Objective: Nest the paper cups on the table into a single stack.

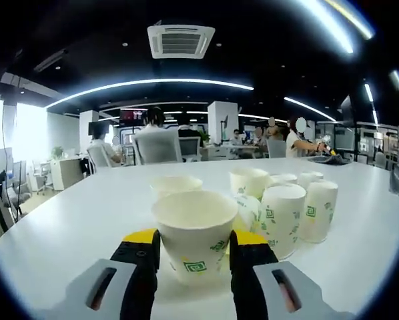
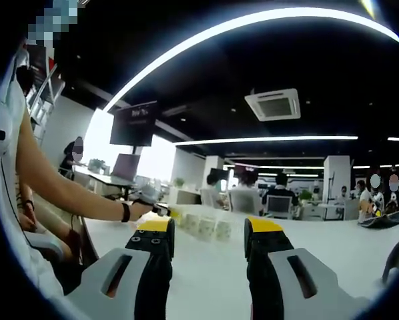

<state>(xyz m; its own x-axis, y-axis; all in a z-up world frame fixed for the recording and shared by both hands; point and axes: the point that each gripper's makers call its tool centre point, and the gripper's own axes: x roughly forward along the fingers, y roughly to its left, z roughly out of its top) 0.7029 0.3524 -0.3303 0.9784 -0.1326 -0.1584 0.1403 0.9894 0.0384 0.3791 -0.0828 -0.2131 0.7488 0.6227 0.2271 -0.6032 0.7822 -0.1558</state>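
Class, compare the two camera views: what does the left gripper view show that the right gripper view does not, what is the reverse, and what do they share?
Left gripper view alone: the left tongs closed around an upright paper cup, with the other cups, some upside down, close behind it.

Right gripper view alone: the right tongs open with nothing between them, the person's forearm reaching out, and a dark wall screen.

Both: the white table, the cluster of cups, a ceiling air vent, curved ceiling lights and seated people behind.

Paper cups (image 1: 194, 241): cream-white, green square-spiral logo. Table (image 1: 73, 220): white. Left gripper (image 1: 194, 267) jaws: black, yellow tips, grey bodies.
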